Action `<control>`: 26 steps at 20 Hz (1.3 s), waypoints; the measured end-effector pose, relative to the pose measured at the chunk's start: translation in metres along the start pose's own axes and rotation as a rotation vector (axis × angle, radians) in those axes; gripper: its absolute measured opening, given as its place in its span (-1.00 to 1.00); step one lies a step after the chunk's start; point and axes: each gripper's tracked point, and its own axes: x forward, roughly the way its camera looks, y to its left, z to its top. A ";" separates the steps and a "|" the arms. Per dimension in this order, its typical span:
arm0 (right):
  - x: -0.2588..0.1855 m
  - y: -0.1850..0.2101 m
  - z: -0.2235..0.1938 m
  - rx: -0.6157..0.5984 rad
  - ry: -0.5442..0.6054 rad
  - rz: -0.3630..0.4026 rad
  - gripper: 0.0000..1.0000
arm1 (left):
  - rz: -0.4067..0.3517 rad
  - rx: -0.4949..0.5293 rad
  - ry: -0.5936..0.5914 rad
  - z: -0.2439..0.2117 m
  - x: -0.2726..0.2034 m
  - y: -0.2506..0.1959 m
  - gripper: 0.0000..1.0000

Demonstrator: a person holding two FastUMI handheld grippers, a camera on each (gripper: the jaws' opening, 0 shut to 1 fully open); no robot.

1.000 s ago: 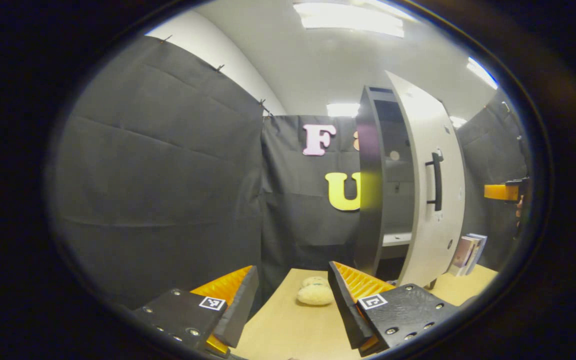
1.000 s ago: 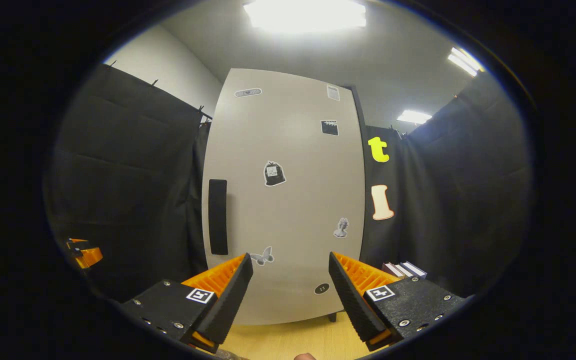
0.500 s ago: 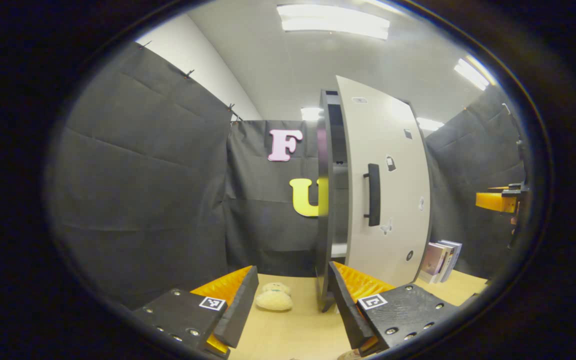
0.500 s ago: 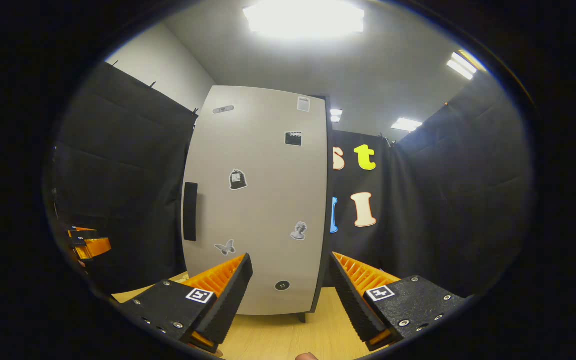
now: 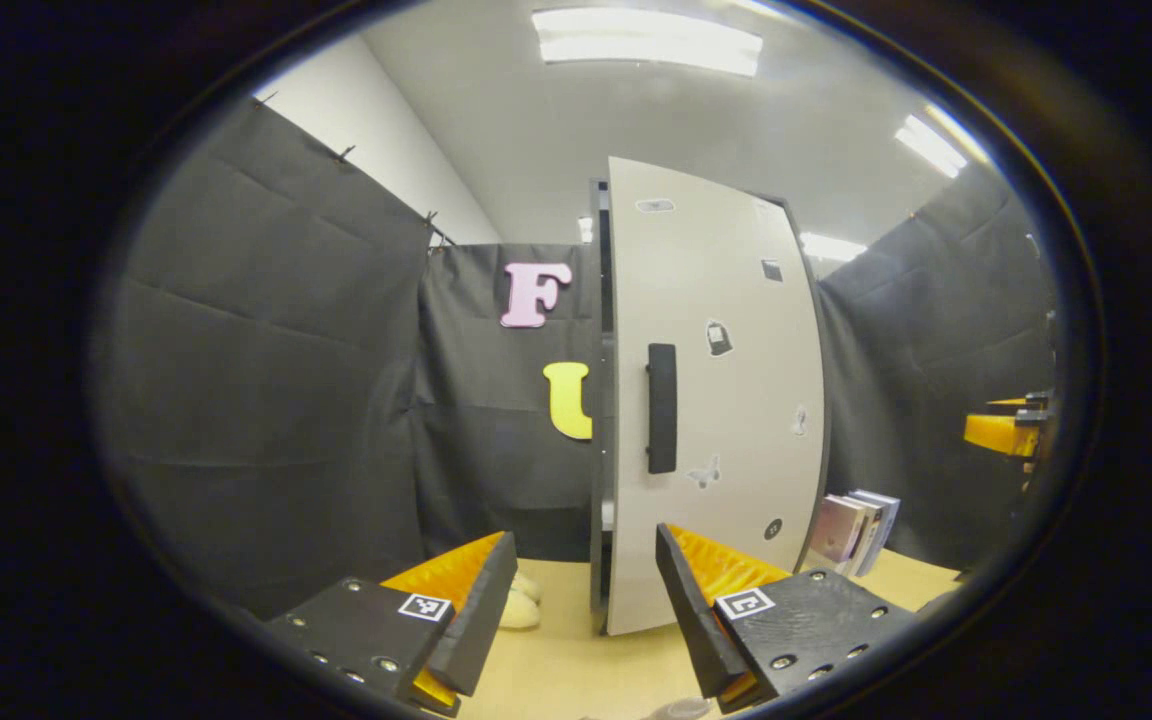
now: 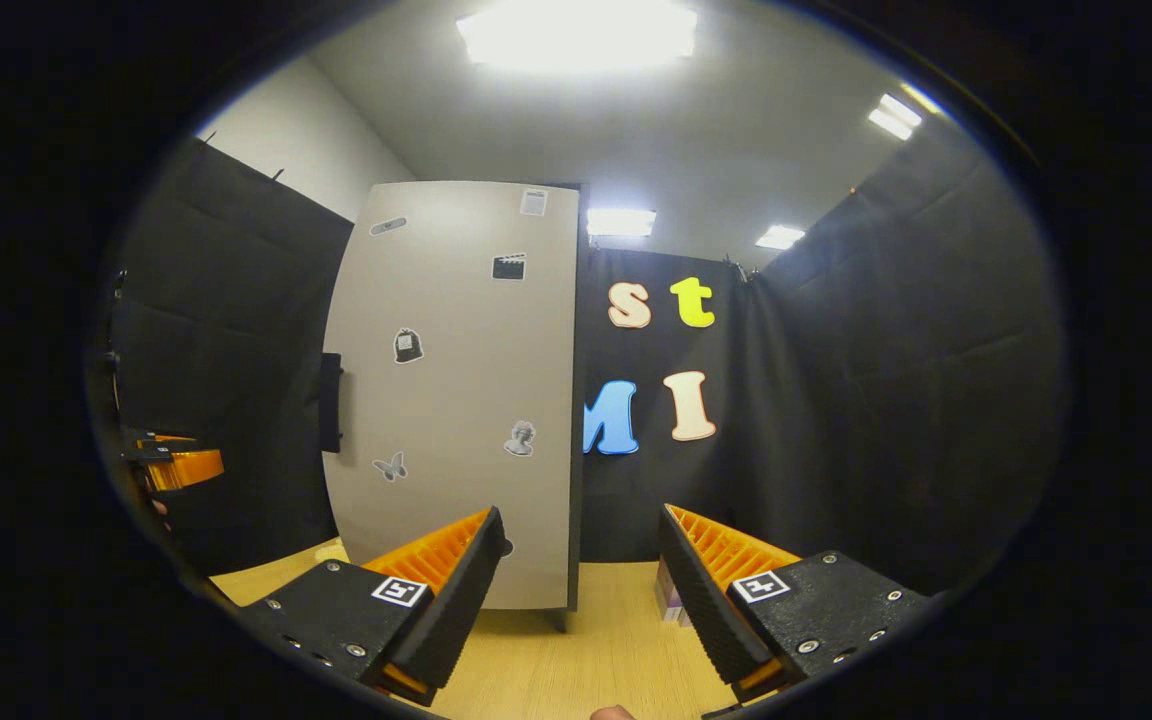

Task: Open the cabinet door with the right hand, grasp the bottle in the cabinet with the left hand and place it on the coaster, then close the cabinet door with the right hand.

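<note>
Left gripper view. The left gripper (image 5: 586, 610) stands wide apart with nothing between its fingers. Ahead of it and slightly to its right stands the cabinet (image 5: 598, 400), its door (image 5: 711, 400) almost flush with the frame; a narrow dark gap shows along the handle side. The handle (image 5: 662, 407) is a vertical bar, above the gap between the fingers. A pale soft toy (image 5: 518, 608) lies on the table (image 5: 556, 670) just behind the left finger. Books (image 5: 851, 530) lean beside the cabinet, past the right finger. The other gripper shows at the far right edge, well apart from the door. Neither bottle nor coaster can be made out here.

Right gripper view. The right gripper (image 6: 581, 600) is likewise wide and empty. It points past the hinge side of the door (image 6: 456, 400), which sits ahead and to its left; the handle (image 6: 331, 402) lies at the door's far edge, well off the line of the fingers. Whether the door is touched cannot be told; no contact is visible.

Risks, as judgement. The door looks not fully latched; if it is left so it may swing out again. A further push from this offset, near the hinge, would have poor leverage and could rock the cabinet on the table. Whether the bottle stands on the coaster cannot be confirmed from either view, so completion of that step is unverified.
</note>
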 end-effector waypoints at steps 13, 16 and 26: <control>-0.017 -0.030 -0.012 0.033 0.031 -0.047 0.89 | 0.028 0.024 -0.001 0.004 -0.009 -0.022 0.51; -0.021 -0.027 -0.012 0.031 0.031 -0.046 0.89 | 0.035 0.026 0.000 0.004 -0.012 -0.021 0.60; -0.026 -0.016 -0.009 0.042 0.036 -0.050 0.89 | 0.052 0.042 0.006 0.003 -0.027 -0.013 0.60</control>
